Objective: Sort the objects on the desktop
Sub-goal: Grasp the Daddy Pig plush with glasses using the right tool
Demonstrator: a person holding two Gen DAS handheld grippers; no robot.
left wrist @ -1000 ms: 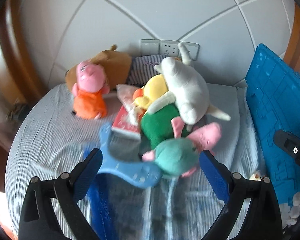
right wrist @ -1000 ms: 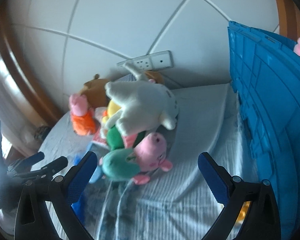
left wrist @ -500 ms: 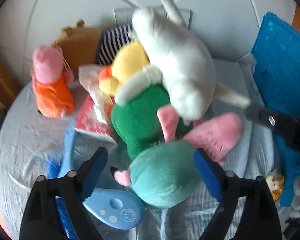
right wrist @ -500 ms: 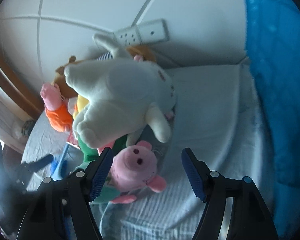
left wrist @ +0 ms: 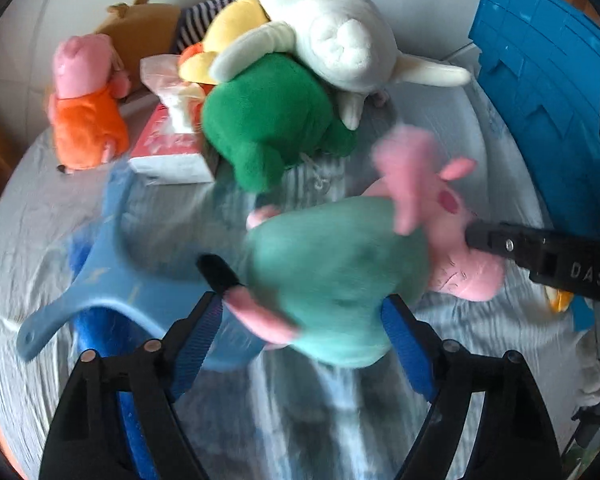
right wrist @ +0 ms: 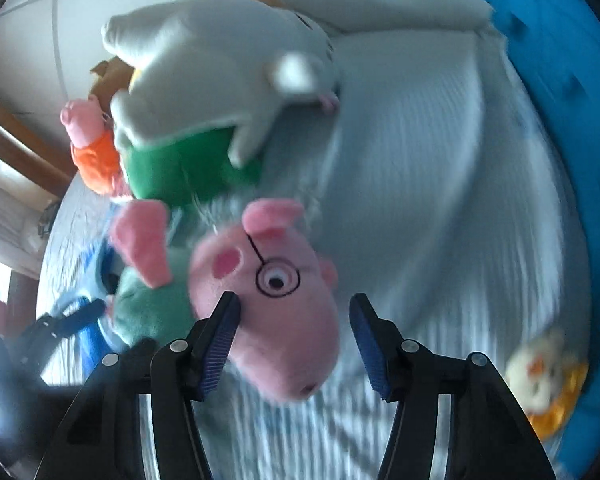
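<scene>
**Both grippers close in on the pig plush in the teal dress**

The left gripper (left wrist: 302,316) brackets the teal body of the pig plush (left wrist: 340,276), its pads at the fabric; whether it grips cannot be told. The right gripper (right wrist: 294,330) stands partly open around the pink head, left pad touching. The toy lies near the middle of the desk (left wrist: 40,220). Judged next: clamp, lift, carry right to the blue crate (left wrist: 540,80), whose contents are unseen.

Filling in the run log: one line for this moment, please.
left gripper: closed on pig plush body | right gripper: open around its head | crate: right
</scene>
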